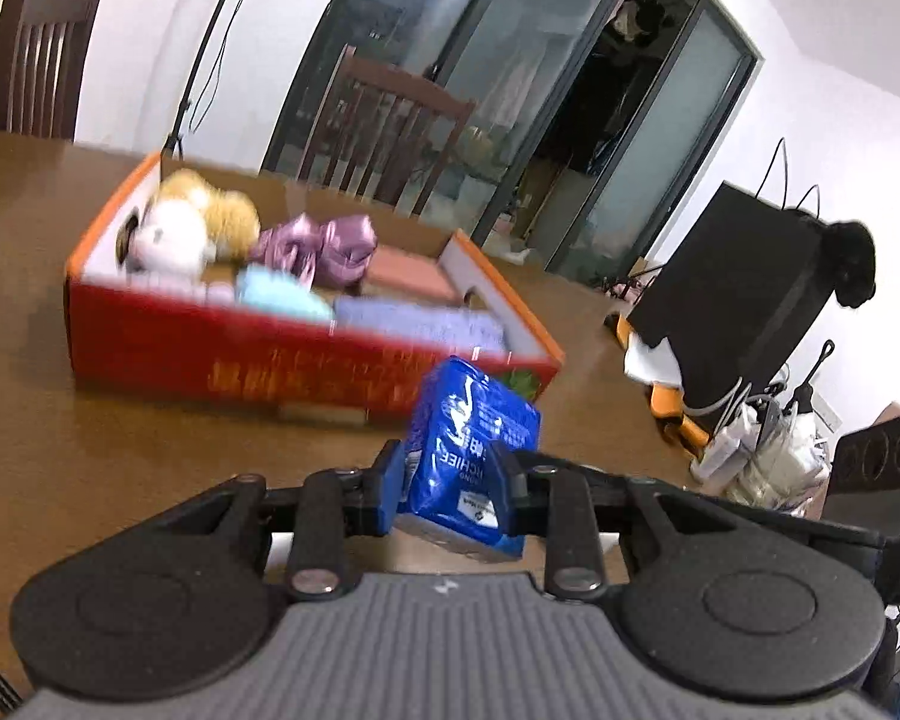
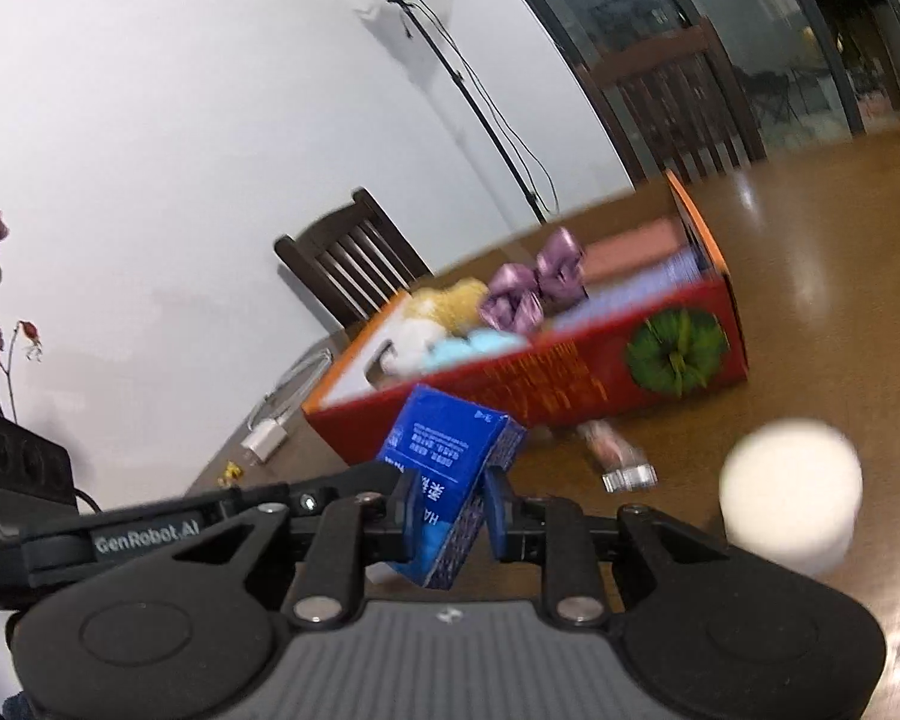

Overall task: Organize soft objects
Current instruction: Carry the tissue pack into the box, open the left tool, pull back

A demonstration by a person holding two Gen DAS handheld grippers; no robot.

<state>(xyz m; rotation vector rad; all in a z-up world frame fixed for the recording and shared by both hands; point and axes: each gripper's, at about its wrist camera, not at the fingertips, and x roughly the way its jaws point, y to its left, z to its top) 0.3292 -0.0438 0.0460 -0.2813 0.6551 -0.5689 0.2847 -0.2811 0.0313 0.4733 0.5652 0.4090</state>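
L gripper (image 1: 450,474): pinching blue soft tissue pack (image 1: 471,450), held above brown wood surface (image 1: 150,450) | R gripper (image 2: 447,501): pinching 2nd blue tissue pack (image 2: 450,480) | red cardboard box (image 1: 306,360) just ahead, w/ plush toy (image 1: 192,228), purple satin cloth (image 1: 318,246) inside | white roll (image 2: 789,498) beside R gripper

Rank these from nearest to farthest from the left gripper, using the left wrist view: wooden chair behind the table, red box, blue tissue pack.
1. Blue tissue pack, clamped in the left gripper.
2. Red box, ahead on the table.
3. Wooden chair, beyond the box.
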